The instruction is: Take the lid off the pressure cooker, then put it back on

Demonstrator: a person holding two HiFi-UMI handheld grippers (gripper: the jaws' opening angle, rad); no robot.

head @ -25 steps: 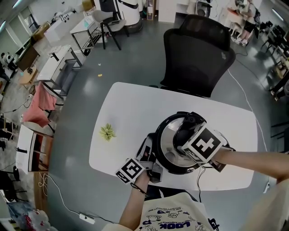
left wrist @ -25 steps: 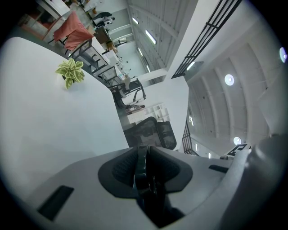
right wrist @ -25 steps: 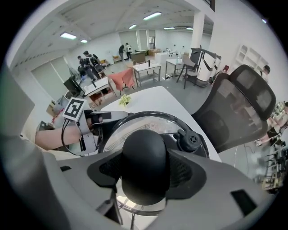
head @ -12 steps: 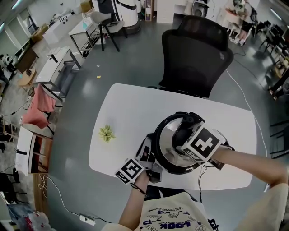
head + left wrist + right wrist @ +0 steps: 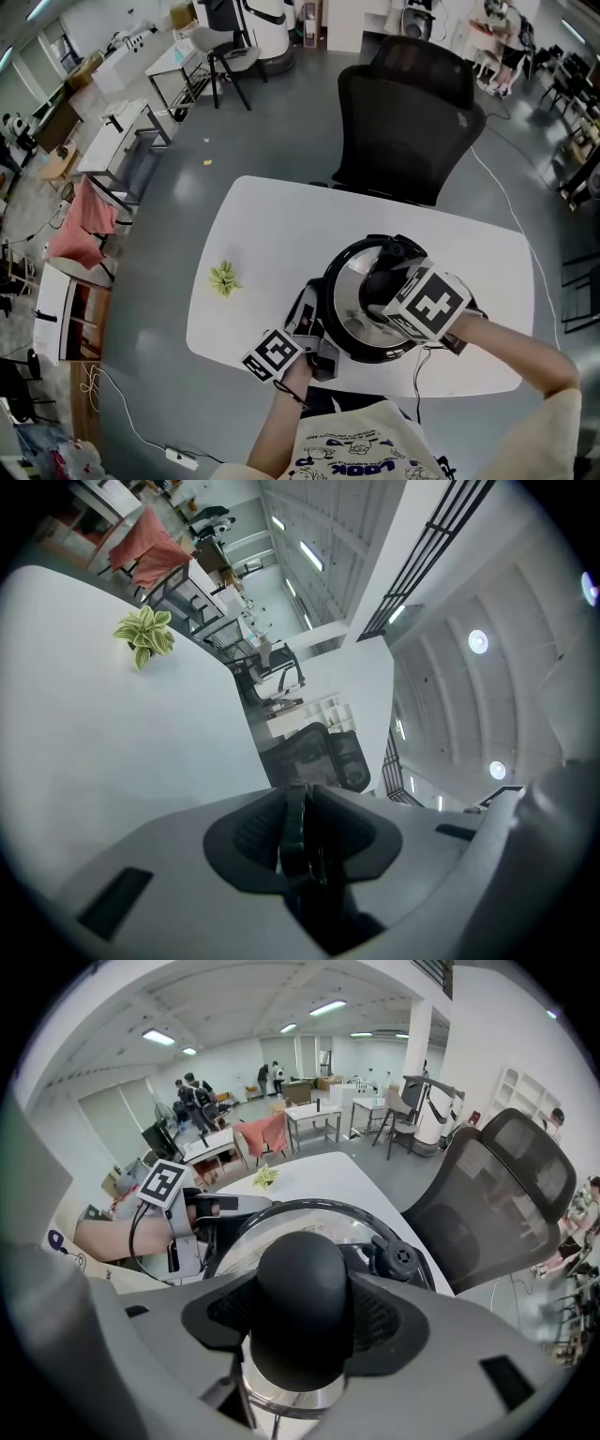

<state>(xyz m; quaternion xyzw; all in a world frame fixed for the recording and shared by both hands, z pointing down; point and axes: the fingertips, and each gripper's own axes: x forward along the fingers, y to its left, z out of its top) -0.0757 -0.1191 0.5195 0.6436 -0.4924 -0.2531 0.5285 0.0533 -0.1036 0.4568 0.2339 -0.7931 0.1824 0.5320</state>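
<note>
Right hand-held gripper (image 5: 300, 1327) clamped on lid knob (image 5: 300, 1274), left hand-held gripper (image 5: 302, 829) pinching side handle (image 5: 293, 850) of cooker (image 5: 349, 349), lower-centre tabletop (image 5: 281, 234)

You get bright, even light from ceiling strip lights (image 5: 157, 1037), white table (image 5: 272, 234) almost washed out, a sheen on the pressure cooker lid (image 5: 349, 298), heavy fisheye bending at your edges, dark vignette round both gripper views

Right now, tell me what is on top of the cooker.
The lid covers it, and the right gripper is shut on its black knob. The lid hides whatever is inside.
</note>
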